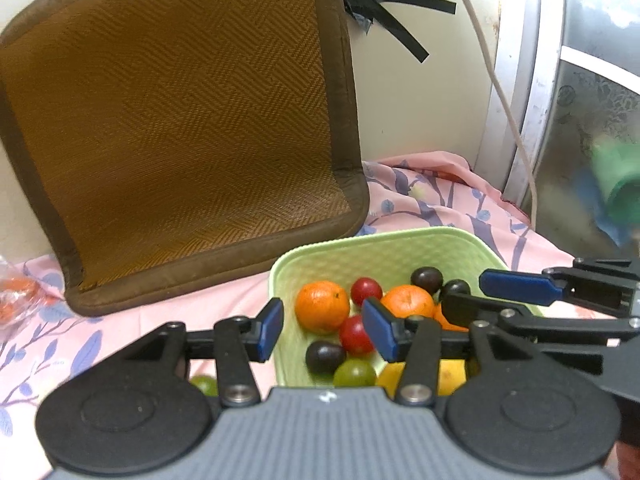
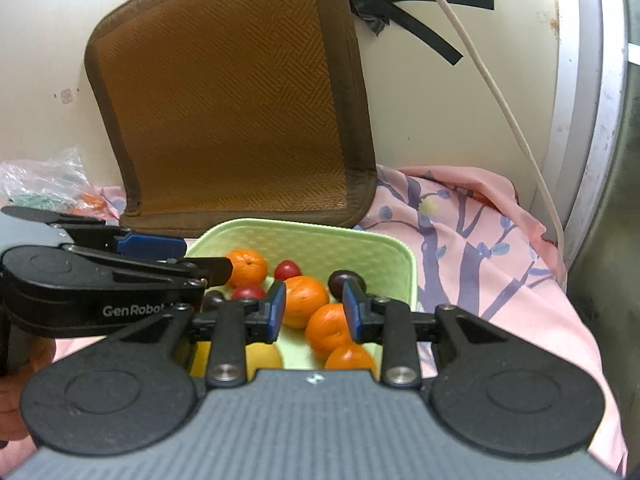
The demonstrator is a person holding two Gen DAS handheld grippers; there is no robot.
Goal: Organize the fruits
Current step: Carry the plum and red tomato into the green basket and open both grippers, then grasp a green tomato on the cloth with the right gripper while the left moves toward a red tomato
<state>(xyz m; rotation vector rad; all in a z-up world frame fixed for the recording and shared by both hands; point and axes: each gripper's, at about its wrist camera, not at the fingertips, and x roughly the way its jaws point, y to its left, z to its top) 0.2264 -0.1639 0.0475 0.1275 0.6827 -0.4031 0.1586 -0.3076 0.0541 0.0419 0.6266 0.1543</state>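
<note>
tray: green tray (image 1: 400, 244) on pink cloth (image 1: 440, 200), near front of brown mat (image 1: 180, 120) leaning on wall.
fruit loc: oranges (image 1: 322, 306), red (image 1: 366, 290) + dark plums (image 1: 427, 278), green one (image 1: 354, 373) all inside tray; one green fruit (image 1: 205, 384) out on cloth, just left of tray.
L grip: left gripper (image 1: 324, 330) wide open, empty, over tray's near-left edge.
R grip: right gripper (image 2: 314, 310) open, holds nothing, pads either side of an orange (image 2: 330, 328), can't tell if touching.
handling: oranges firm, light, peel grippy; take across widest part. Plums small, smooth, prob slippery, bruise easy, so gentle squeeze.
risk: round fruit rolls, neighbours get nudged.
</note>
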